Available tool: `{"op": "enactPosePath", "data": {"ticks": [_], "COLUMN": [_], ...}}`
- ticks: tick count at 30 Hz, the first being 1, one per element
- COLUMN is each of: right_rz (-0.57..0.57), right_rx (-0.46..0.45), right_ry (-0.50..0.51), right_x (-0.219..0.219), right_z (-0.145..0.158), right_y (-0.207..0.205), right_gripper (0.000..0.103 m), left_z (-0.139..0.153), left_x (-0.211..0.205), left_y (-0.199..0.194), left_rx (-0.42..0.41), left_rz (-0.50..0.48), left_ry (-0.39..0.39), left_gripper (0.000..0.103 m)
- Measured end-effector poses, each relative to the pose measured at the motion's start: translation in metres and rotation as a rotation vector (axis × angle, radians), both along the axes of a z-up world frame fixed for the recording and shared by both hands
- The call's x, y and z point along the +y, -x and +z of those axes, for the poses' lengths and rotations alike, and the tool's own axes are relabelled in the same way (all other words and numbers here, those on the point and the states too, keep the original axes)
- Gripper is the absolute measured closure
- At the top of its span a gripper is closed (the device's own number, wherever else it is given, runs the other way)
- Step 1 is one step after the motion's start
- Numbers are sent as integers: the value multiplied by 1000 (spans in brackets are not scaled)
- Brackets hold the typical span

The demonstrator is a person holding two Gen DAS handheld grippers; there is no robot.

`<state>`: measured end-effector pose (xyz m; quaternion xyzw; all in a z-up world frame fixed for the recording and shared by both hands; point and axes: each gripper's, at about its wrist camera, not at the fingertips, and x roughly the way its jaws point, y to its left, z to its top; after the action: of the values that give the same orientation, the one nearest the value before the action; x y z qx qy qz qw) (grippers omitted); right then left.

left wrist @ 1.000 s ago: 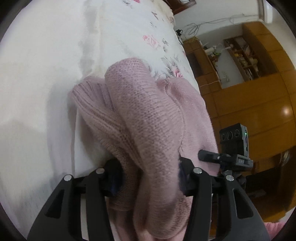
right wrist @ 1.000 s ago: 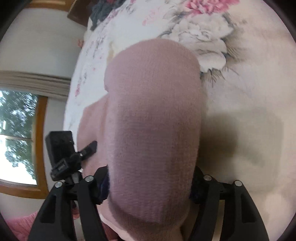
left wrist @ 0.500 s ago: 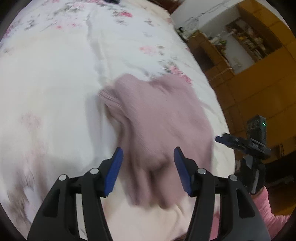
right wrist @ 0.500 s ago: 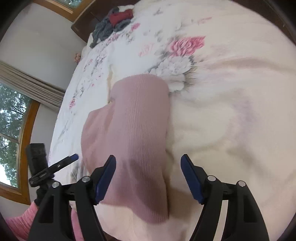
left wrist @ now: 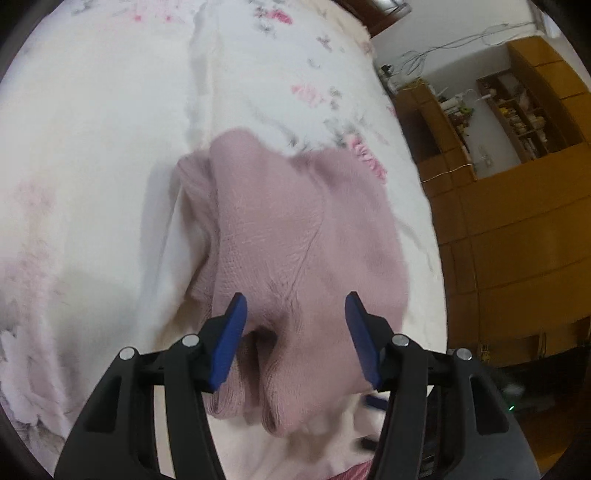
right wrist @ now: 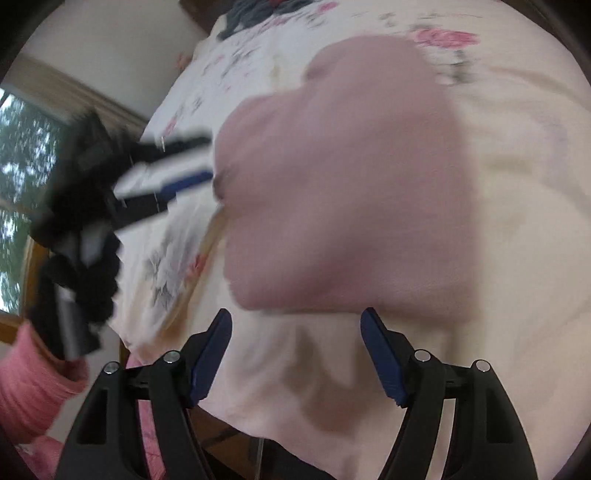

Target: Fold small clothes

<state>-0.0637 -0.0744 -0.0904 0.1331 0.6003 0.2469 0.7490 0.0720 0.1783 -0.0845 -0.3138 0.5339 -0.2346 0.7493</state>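
So starting on the left side, the left tongs (left wrist: pixel 293 338) are spread wide apart with nothing pinched between the blue pads (left wrist: pixel 227 343), just hanging low over the near end of the pink knit sweater (left wrist: pixel 295 229). The sweater is lying bunched on the bed (left wrist: pixel 92 147), which has a white cover with pink and grey flowers on it, and you can see a ribbed edge of the knit sticking out on the left and a seam running diagonally down toward the tongs. Off past the bed edge on the right there's a wooden cabinet (left wrist: pixel 517 240) with open shelves full of small stuff, too tiny to make out. Over in the right wrist view, the left tongs (right wrist: pixel 177 166) show up blurry at the left with a pink sleeve (right wrist: pixel 29 384) behind them and a window (right wrist: pixel 18 184) further back. The sweater (right wrist: pixel 351 184) fills the middle there as a folded lump on the bed (right wrist: pixel 535 184), pretty blurred. The right tongs (right wrist: pixel 295 354) are also wide apart and empty, sitting just in front of the sweater's near edge, not touching it as far as I can tell. Some dark clothes (right wrist: pixel 255 11) sit at the far end of the bed.
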Motion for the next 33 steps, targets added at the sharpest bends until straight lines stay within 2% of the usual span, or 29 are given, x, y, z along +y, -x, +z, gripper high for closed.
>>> {"op": "enactPosePath", "data": {"ticks": [2, 4, 5, 8, 10, 12, 15, 17, 22, 27, 29, 31, 33], "right_rz": [37, 49, 36, -34, -50, -47, -33, -28, 1, 15, 41, 71, 71], "right_rx": [12, 52, 75, 140, 149, 164, 151, 146, 129, 119, 126, 140, 160], "right_ry": [1, 9, -1, -4, 31, 36, 32, -7, -238, -388, -359, -267, -207], "right_x": [23, 41, 43, 43, 44, 46, 48, 46, 46, 51, 62, 77, 81], "right_z": [-8, -20, -25, -43, -51, -59, -60, -56, -25, -4, -8, -23, -43], "right_y": [-1, -8, -10, -22, -28, -31, -31, -28, -31, -45, -50, -50, -52], "right_gripper": [30, 30, 30, 30, 40, 61, 82, 85, 86, 86, 86, 86, 86], "left_z": [12, 12, 6, -18, -26, -27, -24, -21, -7, 12, 10, 0, -22], "left_x": [5, 4, 5, 3, -4, -8, -8, -6, 3, 18, 26, 30, 28], "left_y": [-2, -13, -24, -51, -65, -72, -77, -77, -76, -80, -85, -91, -96], "left_rx": [-34, -40, -29, 41, 48, 37, 22, 9, -17, -75, -94, -84, -57], "left_rz": [-1, -13, -22, -45, -68, -73, -69, -75, -64, -58, -41, -38, -59], "left_ry": [-35, -114, -145, -140, -143, -160, -155, -156, -79, -56, -72, -77, -161], "left_gripper": [46, 42, 41, 41, 51, 71, 84, 88, 90, 90, 91, 93, 93]}}
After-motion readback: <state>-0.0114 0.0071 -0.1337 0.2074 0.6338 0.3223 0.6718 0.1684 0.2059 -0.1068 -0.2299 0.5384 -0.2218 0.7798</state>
